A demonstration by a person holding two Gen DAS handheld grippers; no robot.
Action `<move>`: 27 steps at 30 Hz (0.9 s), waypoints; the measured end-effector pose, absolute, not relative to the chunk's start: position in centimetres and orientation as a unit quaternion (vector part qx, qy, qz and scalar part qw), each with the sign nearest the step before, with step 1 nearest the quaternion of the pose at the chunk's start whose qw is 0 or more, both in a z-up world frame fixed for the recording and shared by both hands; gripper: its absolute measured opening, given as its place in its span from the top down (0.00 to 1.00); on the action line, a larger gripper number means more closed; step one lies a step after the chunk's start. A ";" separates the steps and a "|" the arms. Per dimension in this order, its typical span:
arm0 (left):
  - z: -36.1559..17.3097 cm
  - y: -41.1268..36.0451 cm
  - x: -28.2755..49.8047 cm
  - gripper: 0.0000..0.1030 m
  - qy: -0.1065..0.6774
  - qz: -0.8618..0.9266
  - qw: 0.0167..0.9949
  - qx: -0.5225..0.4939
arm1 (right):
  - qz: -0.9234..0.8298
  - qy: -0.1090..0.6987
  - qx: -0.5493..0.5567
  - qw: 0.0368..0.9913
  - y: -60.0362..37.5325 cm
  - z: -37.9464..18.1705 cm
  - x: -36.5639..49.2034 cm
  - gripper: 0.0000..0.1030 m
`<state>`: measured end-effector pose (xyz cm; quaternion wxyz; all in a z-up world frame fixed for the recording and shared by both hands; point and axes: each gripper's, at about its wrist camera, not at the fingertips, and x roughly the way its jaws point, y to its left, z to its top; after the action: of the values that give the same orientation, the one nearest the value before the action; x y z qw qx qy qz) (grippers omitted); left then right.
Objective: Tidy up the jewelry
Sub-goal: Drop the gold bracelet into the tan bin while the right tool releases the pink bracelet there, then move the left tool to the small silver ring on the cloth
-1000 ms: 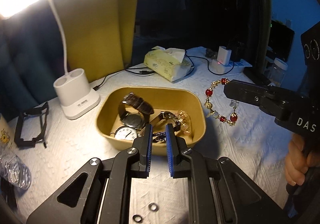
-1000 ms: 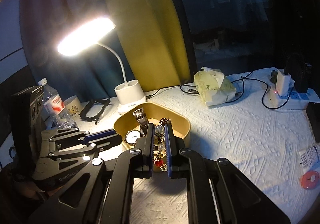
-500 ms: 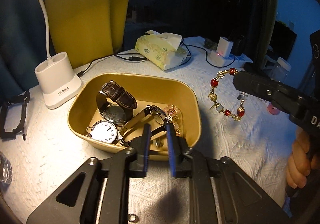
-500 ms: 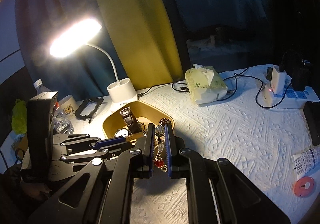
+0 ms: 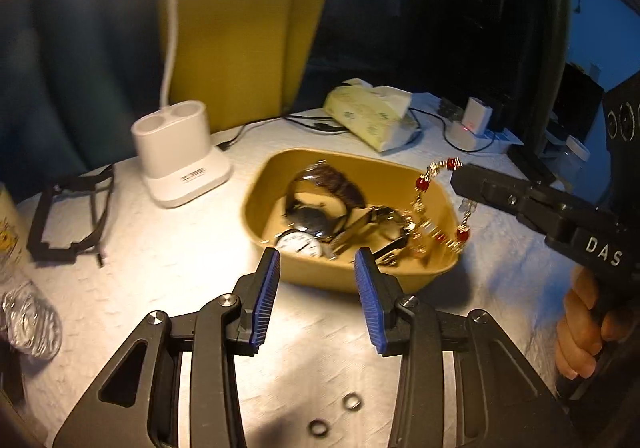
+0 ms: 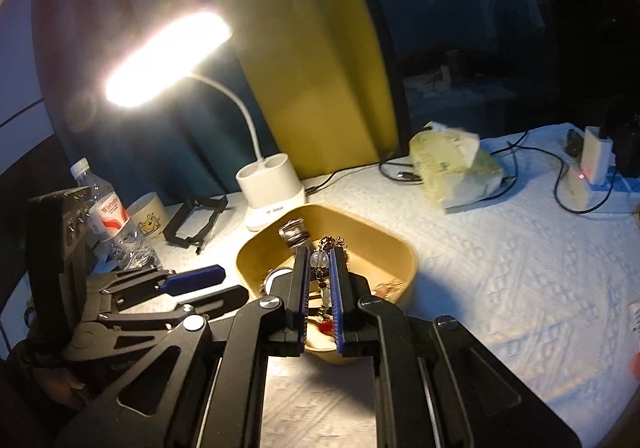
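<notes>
My right gripper [image 6: 320, 288] pinched the beaded bracelet [image 5: 436, 207] over the yellow tray [image 5: 256, 203], while my left gripper [image 5: 317, 288] gaped wide, empty.

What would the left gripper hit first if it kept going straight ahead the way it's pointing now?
Probably the near wall of the yellow tray, straight ahead of the open left gripper; the watches lie just beyond.

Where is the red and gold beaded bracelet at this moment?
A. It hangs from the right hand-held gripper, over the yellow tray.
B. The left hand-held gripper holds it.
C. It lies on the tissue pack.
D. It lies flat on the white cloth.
A: the beaded bracelet dangles from the closed right hand-held gripper above the yellow tray; the left hand-held gripper is open and holds nothing.
</notes>
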<state>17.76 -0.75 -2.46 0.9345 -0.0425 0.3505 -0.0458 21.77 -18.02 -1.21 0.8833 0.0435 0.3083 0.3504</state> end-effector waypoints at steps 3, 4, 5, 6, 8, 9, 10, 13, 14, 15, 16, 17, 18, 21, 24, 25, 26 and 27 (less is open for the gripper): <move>-2.7 0.4 17.0 0.59 0.351 -0.038 0.934 -0.052 | 0.353 0.315 0.033 0.881 -17.0 -1.5 21.5 0.91; -2.7 0.8 16.7 0.59 0.351 -0.036 0.934 -0.056 | 0.353 0.320 0.029 0.879 -16.6 -1.7 21.5 0.91; -2.8 1.2 16.4 0.59 0.350 -0.033 0.934 -0.062 | 0.352 0.324 0.026 0.878 -16.4 -1.8 21.6 0.91; -2.8 1.5 16.2 0.59 0.350 -0.032 0.934 -0.067 | 0.348 0.331 0.023 0.877 -16.1 -1.9 21.6 0.91; -2.8 2.1 15.9 0.59 0.349 -0.028 0.934 -0.071 | 0.341 0.341 0.019 0.876 -15.7 -2.2 21.8 0.90; -2.7 2.3 15.7 0.59 0.347 -0.025 0.935 -0.071 | 0.338 0.345 0.016 0.876 -15.5 -2.3 21.8 0.90; -2.6 2.5 15.4 0.59 0.345 -0.023 0.935 -0.071 | 0.332 0.349 0.011 0.876 -15.3 -2.4 21.9 0.90; -2.3 3.2 14.8 0.59 0.339 -0.017 0.938 -0.074 | 0.321 0.358 0.000 0.877 -15.0 -2.6 21.9 0.90; -2.2 3.3 14.5 0.59 0.336 -0.015 0.939 -0.074 | 0.319 0.360 -0.003 0.877 -14.9 -2.5 21.8 0.90; -2.1 3.5 14.3 0.59 0.333 -0.013 0.940 -0.074 | 0.318 0.360 -0.006 0.877 -14.9 -2.4 21.6 0.90; -2.1 3.7 14.1 0.59 0.332 -0.011 0.940 -0.074 | 0.315 0.359 -0.010 0.878 -14.8 -2.3 21.4 0.90; -2.1 3.8 13.9 0.59 0.332 -0.009 0.940 -0.074 | 0.312 0.359 -0.015 0.880 -14.7 -2.2 21.2 0.90; -2.1 3.9 13.7 0.59 0.331 -0.008 0.941 -0.075 | 0.308 0.358 -0.022 0.881 -14.6 -2.2 21.0 0.90; -2.0 4.3 12.8 0.59 0.327 -0.004 0.942 -0.079 | 0.291 0.353 -0.049 0.888 -14.4 -2.1 20.1 0.90; -1.9 4.5 11.7 0.59 0.321 -0.002 0.944 -0.079 | 0.292 0.348 -0.053 0.889 -14.6 -2.0 19.1 0.89; -1.9 4.6 11.3 0.59 0.322 -0.002 0.944 -0.078 | 0.292 0.349 -0.054 0.889 -14.6 -2.1 18.7 0.88; -2.0 4.7 10.9 0.59 0.322 0.000 0.944 -0.078 | 0.291 0.349 -0.055 0.889 -14.6 -2.1 18.4 0.87; -2.1 4.8 10.5 0.59 0.322 0.002 0.944 -0.078 | 0.290 0.350 -0.055 0.889 -14.6 -2.2 18.0 0.87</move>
<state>10.54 4.76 -2.09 0.9436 -0.0783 0.3218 0.0016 18.02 -14.64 -2.18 0.8890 -0.0554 0.3496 0.2905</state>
